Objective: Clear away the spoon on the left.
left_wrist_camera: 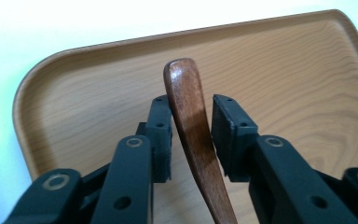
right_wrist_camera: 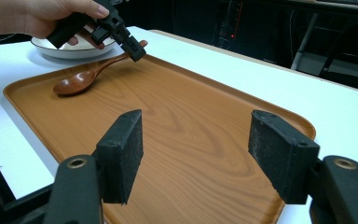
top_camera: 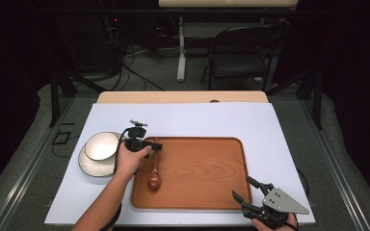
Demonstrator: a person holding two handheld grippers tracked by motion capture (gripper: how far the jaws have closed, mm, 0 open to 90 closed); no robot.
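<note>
The wooden spoon (top_camera: 154, 169) lies at the left end of the wooden tray (top_camera: 207, 192) on the desk (top_camera: 270, 130). In the high view its long axis runs near-to-far: the oval bowl points toward the person, the slim handle toward the far rim. The finish is dark, glossy brown; the tray is pale, grained, round-cornered.

Left tool (left_wrist_camera: 192, 122): jaws apart, straddling the handle tip — the left pad looks to touch it, the right pad stands clear. No clamping.

Right tool (right_wrist_camera: 205, 149): jaws wide apart, nothing between, at the tray's near right corner.

A white bowl (top_camera: 101, 146) on a saucer (top_camera: 90, 167) sits just left of the tray.
</note>
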